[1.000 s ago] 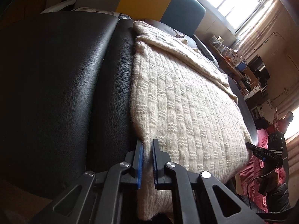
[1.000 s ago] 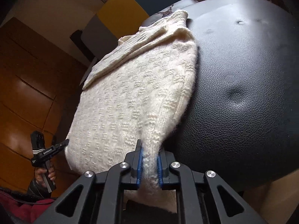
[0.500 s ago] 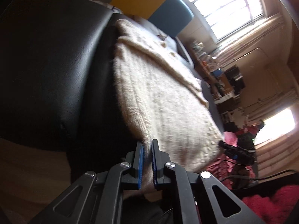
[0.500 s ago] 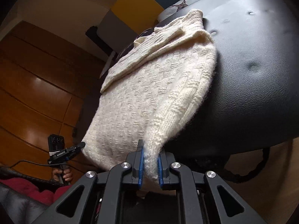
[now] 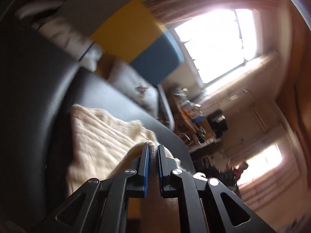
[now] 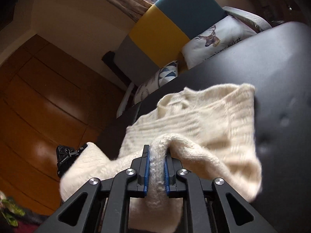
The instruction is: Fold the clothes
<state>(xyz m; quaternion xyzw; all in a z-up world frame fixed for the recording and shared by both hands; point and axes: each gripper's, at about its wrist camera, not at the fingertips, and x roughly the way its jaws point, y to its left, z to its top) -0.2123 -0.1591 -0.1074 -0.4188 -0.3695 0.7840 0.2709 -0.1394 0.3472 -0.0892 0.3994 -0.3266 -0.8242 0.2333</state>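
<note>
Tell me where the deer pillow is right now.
In the right wrist view the deer pillow sits upper right, leaning against the yellow and blue chair back, just beyond the black cushion carrying the cream sweater.

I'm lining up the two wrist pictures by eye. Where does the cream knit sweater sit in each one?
Left wrist: the cream knit sweater lies lower left on the black leather seat, its edge pinched in the left gripper.
Right wrist: it fills the lower centre, a fold clamped in the right gripper.
Shared landmark: the yellow and blue chair back, upper centre in both views.
</note>
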